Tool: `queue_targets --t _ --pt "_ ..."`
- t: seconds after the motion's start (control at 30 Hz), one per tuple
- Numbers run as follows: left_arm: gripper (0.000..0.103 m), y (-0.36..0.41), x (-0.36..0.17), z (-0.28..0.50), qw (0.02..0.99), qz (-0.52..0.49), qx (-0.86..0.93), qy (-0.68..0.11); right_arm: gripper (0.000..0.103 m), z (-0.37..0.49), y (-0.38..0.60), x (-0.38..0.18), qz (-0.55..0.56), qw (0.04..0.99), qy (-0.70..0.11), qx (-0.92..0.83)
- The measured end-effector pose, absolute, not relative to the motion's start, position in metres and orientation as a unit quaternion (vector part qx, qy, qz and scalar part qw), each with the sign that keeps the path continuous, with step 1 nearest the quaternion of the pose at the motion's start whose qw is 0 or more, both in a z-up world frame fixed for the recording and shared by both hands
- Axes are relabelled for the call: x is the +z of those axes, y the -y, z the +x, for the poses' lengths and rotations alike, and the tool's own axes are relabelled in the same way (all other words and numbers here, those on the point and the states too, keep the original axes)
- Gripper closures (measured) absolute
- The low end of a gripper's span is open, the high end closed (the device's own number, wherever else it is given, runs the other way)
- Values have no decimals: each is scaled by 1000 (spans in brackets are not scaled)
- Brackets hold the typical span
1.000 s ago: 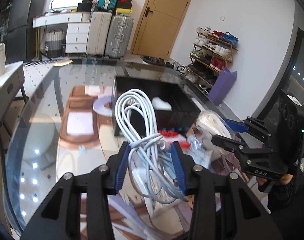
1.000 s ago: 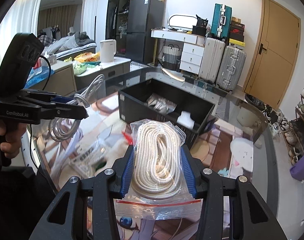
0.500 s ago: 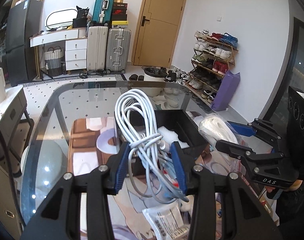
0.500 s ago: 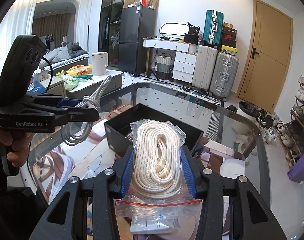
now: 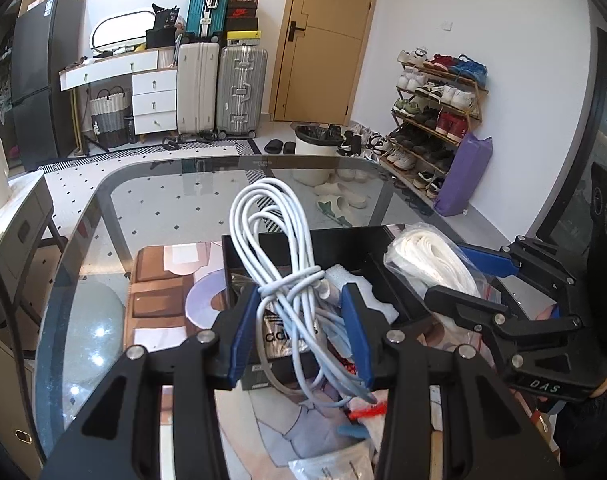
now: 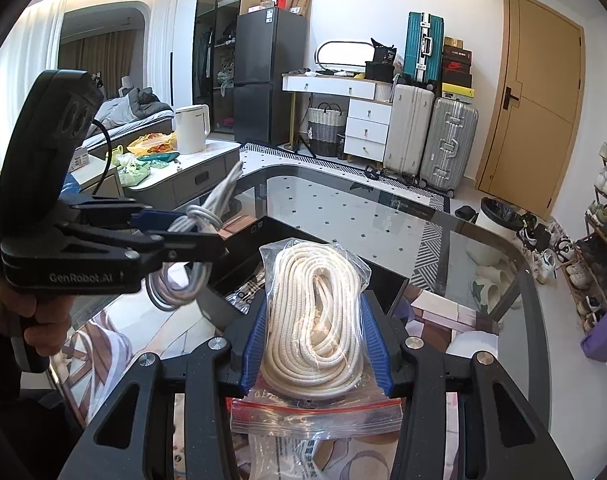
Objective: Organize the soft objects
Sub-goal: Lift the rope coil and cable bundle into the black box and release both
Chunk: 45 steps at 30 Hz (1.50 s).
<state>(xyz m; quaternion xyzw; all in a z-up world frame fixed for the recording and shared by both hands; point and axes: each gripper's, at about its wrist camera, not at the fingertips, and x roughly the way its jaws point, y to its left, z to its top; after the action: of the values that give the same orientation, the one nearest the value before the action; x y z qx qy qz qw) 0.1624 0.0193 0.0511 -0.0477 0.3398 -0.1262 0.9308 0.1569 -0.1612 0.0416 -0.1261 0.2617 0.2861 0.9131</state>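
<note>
So the white cable bundle is pinched between the blue pads of the left gripper, closed snug on the wrapped middle of the coil. It's a smooth, glossy cord looped into a long oval, with the loose loops sticking up above the fingers and more dangling below. It hangs in the air right over the near edge of the black bin.

The right gripper is clamped on a clear zip bag with a red seal strip, and inside that is a coil of cream braided rope, chunky and matte, wound in an oval. It's held up just in front of the bin too, beside the cable.

The bin is a rectangular, hard-sided black box sitting on a glass table with rounded corners. Inside you can see a white foam-looking piece and a shiny silvery packet. A few more plastic-bagged bits lie on the table near the grippers, on top of a printed mat.
</note>
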Motion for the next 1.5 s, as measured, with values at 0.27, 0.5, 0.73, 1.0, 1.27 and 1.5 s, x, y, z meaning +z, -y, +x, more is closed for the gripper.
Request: queue_targets --t 0.27,0.5,0.73,1.0,1.27,1.5 --pt "62 -10 37 190 927 -55 -116 -353 58 184 161 33 -123 911 -275 283" --pt "62 -12 24 206 924 -77 -110 -358 58 198 160 20 -134 909 -278 281" --pt "62 -11 16 217 921 -77 -106 -368 58 210 154 15 -136 908 -280 281" --pt "50 -4 17 207 918 -51 -109 -378 41 206 148 16 -159 909 -269 274" --pt "18 -7 28 182 922 -41 -125 -365 6 190 168 22 -143 918 -268 255" --pt "0 -5 36 153 936 -1 -92 -341 1 172 189 23 -124 919 -279 249"
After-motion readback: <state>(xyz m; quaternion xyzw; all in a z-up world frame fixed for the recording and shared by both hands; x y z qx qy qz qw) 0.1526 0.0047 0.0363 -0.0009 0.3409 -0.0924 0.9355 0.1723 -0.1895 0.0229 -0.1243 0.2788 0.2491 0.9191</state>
